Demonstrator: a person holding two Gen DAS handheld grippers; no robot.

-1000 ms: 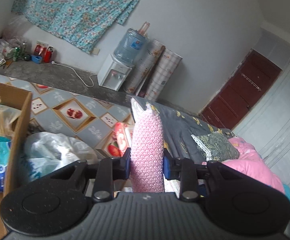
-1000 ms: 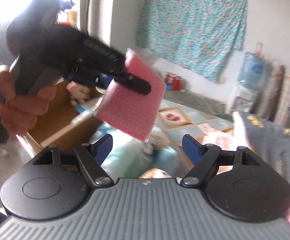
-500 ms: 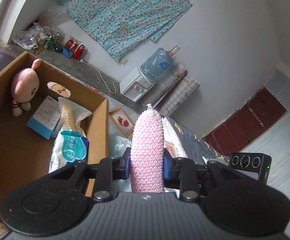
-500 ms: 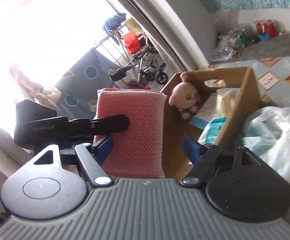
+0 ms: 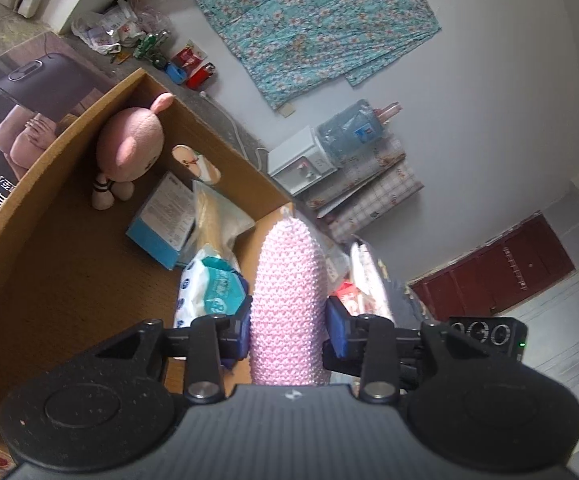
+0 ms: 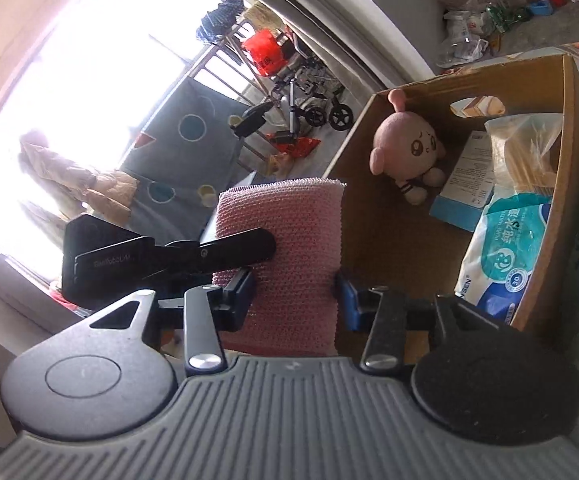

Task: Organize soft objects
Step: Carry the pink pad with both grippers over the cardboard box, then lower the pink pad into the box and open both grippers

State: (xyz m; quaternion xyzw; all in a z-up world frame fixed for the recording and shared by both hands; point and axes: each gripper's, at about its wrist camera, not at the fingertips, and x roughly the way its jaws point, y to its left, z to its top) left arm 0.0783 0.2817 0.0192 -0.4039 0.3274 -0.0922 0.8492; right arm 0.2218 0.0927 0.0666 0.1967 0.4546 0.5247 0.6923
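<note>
pink cloth [image 6: 289, 248] passes between grippers beside the box [image 6: 545, 264]
left gripper [image 5: 287, 334] is opening around it, right gripper [image 6: 295, 294] closing on it; release only once right grips firmly.

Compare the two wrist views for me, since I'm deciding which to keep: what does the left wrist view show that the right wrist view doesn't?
Only the left wrist view: a water dispenser, a dark red door and a floral cloth on the wall.

Only the right wrist view: a bright window and a wheeled frame outside.

Both: the pink knitted cloth between the fingers, the cardboard box, the pink plush toy, a blue carton and a wipes pack.
</note>
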